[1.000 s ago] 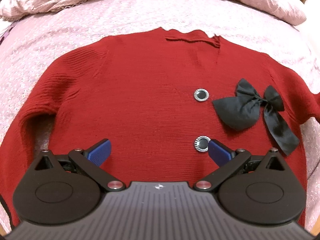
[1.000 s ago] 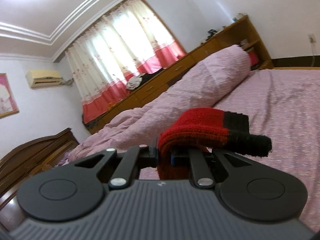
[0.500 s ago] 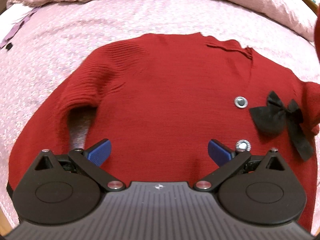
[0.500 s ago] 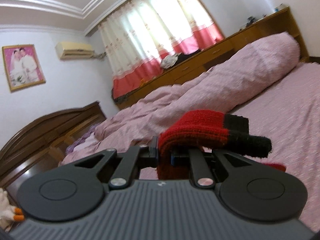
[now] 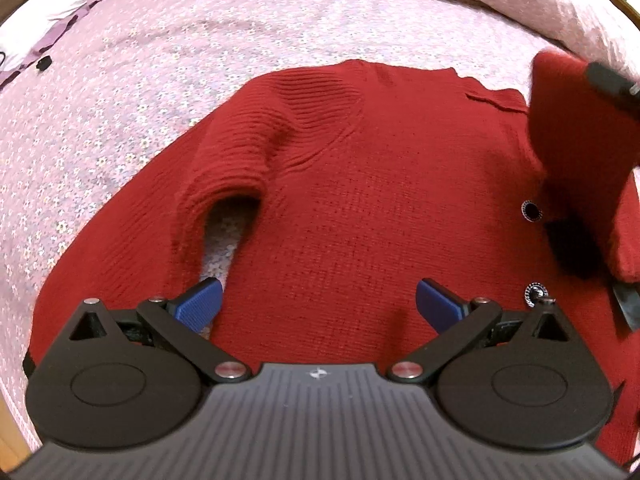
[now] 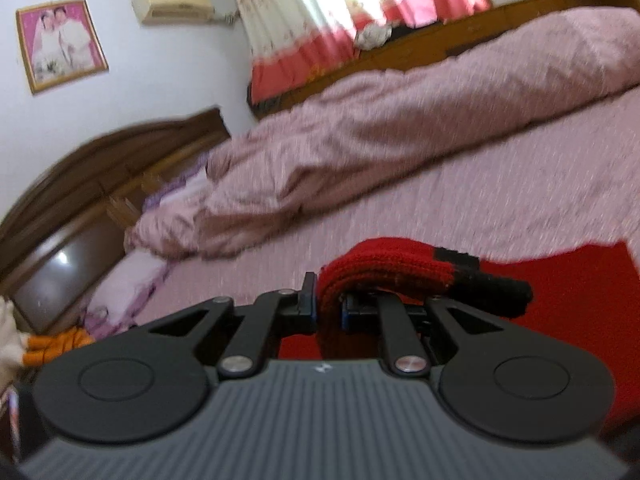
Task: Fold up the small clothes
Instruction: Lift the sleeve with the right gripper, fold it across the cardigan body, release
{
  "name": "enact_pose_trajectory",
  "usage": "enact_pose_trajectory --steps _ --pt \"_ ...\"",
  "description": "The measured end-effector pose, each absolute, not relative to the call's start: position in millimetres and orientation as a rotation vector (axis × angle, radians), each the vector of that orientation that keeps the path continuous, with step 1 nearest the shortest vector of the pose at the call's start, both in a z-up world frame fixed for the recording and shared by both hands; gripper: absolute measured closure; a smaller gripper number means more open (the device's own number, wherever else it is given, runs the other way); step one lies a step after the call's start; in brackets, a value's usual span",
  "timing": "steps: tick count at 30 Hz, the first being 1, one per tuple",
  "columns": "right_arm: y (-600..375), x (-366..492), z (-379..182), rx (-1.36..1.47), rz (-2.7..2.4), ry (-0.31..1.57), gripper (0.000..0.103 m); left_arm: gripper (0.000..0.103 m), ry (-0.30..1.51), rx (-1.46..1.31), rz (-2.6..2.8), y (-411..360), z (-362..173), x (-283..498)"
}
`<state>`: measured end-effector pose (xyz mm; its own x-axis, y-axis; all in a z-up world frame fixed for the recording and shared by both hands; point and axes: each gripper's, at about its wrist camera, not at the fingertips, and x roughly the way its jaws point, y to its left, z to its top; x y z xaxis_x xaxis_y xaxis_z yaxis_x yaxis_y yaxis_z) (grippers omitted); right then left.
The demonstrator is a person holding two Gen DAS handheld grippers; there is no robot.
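A small red knit cardigan (image 5: 360, 208) lies flat on the pink bed (image 5: 120, 92), front up, with two round buttons (image 5: 531, 211) and a black bow partly hidden at the right. My left gripper (image 5: 319, 307) is open and empty, hovering over the cardigan's lower body near the left armpit. My right gripper (image 6: 329, 304) is shut on the red sleeve with a black cuff (image 6: 400, 268). That lifted sleeve (image 5: 576, 136) hangs over the cardigan's right side in the left wrist view.
A rolled pink duvet (image 6: 400, 128) lies along the far side of the bed. A dark wooden headboard (image 6: 100, 184) stands at the left, a wooden cabinet and curtains behind. A pillow (image 5: 36, 40) lies at the far left.
The left gripper has moved left over the cardigan, still open. The right gripper has swung left and carried the sleeve in over the cardigan's right side, covering the bow.
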<state>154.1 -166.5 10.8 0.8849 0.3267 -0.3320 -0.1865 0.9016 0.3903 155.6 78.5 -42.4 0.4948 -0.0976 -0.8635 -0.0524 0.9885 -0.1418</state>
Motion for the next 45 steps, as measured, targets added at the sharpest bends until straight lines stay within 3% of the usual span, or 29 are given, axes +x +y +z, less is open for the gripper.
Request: enact_pose_trajectory --steps 16,18,22,23,45 --pt "-124 178 -45 0.288 0.354 0.655 0.086 0.0 1.054 -0.18 -0.026 86 -44 157" --pt "-121 180 -51 0.282 0.352 0.692 0.08 0.0 1.052 -0.181 -0.027 87 -43 156" --pt "-120 170 -56 0.296 0.336 0.706 0.039 0.0 1.04 -0.188 -0.027 89 -38 154" --pt "-121 166 -55 0.292 0.335 0.701 0.038 0.0 1.037 -0.19 -0.027 89 -37 153" --pt "-228 91 -10 0.275 0.098 0.638 0.038 0.0 0.874 0.011 -0.127 9 6 168"
